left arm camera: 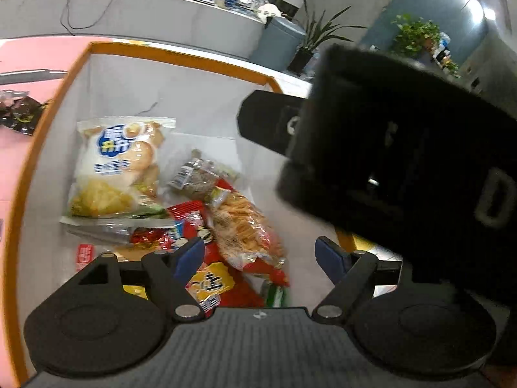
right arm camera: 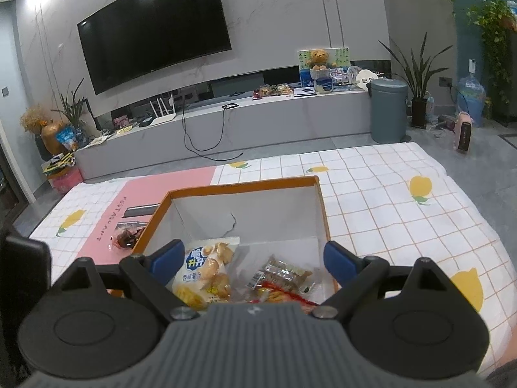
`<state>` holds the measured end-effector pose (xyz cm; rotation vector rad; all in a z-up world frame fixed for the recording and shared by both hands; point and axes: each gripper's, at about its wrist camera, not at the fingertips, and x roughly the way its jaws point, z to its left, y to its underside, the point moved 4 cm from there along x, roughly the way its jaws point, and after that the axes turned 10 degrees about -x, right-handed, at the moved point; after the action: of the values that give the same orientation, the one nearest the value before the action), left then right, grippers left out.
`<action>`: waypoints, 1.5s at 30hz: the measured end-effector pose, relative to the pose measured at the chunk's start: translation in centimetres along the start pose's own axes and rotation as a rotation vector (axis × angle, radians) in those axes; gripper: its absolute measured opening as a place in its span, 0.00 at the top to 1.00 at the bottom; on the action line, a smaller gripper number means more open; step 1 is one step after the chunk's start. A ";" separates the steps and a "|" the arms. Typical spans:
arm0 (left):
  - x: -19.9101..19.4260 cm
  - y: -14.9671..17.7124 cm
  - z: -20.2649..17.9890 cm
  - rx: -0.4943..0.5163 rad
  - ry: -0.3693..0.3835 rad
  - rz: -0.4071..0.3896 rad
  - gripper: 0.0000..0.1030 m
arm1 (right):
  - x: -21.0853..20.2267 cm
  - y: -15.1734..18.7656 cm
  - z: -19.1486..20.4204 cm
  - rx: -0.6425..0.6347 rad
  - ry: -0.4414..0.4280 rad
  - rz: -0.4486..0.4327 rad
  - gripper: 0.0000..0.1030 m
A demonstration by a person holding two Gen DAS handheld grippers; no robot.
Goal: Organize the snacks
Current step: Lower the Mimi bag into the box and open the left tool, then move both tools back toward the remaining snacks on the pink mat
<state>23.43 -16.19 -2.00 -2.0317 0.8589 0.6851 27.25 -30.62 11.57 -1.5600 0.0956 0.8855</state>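
Note:
An orange-rimmed cardboard box (left arm camera: 77, 74) (right arm camera: 242, 187) with white walls holds several snack packets. Inside lie a white chip bag (left arm camera: 116, 168) (right arm camera: 206, 271), a clear packet of brown pieces (left arm camera: 197, 177) (right arm camera: 281, 274), a bag of orange sticks (left arm camera: 242, 226) and a red packet with a yellow label (left arm camera: 210, 284). My left gripper (left arm camera: 258, 255) hangs open over the pile, its blue pads touching no packet. My right gripper (right arm camera: 255, 255) is open above the box's near side, holding nothing. Its black body (left arm camera: 404, 161) fills the right of the left wrist view.
The box stands on a white checked cloth with lemon prints (right arm camera: 387, 194), partly on a pink mat (right arm camera: 161, 187). A dark wrapper (left arm camera: 19, 113) (right arm camera: 126, 239) lies on the mat left of the box. Beyond the table are a grey bin (right arm camera: 387, 110) and a TV bench.

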 end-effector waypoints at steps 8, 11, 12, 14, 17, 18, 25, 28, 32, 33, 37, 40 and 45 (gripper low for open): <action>-3.8 0.2 -0.1 0.039 -0.001 -0.027 0.11 | -1.0 0.0 -0.8 0.086 0.004 -0.025 0.12; -5.8 0.2 -0.4 0.072 0.004 -0.055 0.11 | -1.6 0.0 -0.8 0.091 0.010 -0.038 0.12; -6.5 0.3 -0.3 0.081 -0.012 -0.070 0.11 | -1.8 0.0 -0.8 0.088 0.020 -0.038 0.12; -7.6 0.3 -0.4 0.096 -0.037 -0.094 0.11 | -2.1 -0.1 -0.8 0.086 0.035 -0.039 0.12; -9.1 0.3 -0.3 0.125 -0.061 -0.116 0.11 | -2.6 0.0 -0.6 0.097 0.037 -0.042 0.12; -9.5 0.2 -0.4 0.132 -0.070 -0.121 0.11 | -2.8 0.0 -0.5 0.097 0.034 -0.042 0.12; -12.8 0.8 0.9 0.180 -0.102 -0.166 0.11 | -3.1 0.5 0.8 0.067 0.053 -0.022 0.12; -13.7 0.8 1.9 0.189 -0.126 -0.174 0.11 | -3.1 0.8 2.0 0.044 0.051 -0.015 0.12; -14.9 0.6 3.7 0.171 -0.138 -0.181 0.11 | -3.2 1.2 3.7 0.031 0.017 -0.019 0.17; -15.1 0.6 4.1 0.164 -0.141 -0.182 0.11 | -3.2 1.3 4.1 0.020 0.016 -0.018 0.17; -15.7 0.7 6.0 0.158 -0.156 -0.185 0.11 | -2.4 2.0 5.5 -0.054 0.017 0.030 0.37; -16.0 0.9 7.0 0.163 -0.165 -0.189 0.11 | -1.2 2.8 5.6 -0.098 0.018 0.108 0.66; -15.7 0.8 8.0 0.171 -0.160 -0.187 0.11 | 0.7 3.4 4.5 -0.117 -0.009 0.222 0.89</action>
<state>11.84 -4.74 4.59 -1.8486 0.6048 0.6378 23.83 -27.11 8.75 -1.6760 0.2180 1.0880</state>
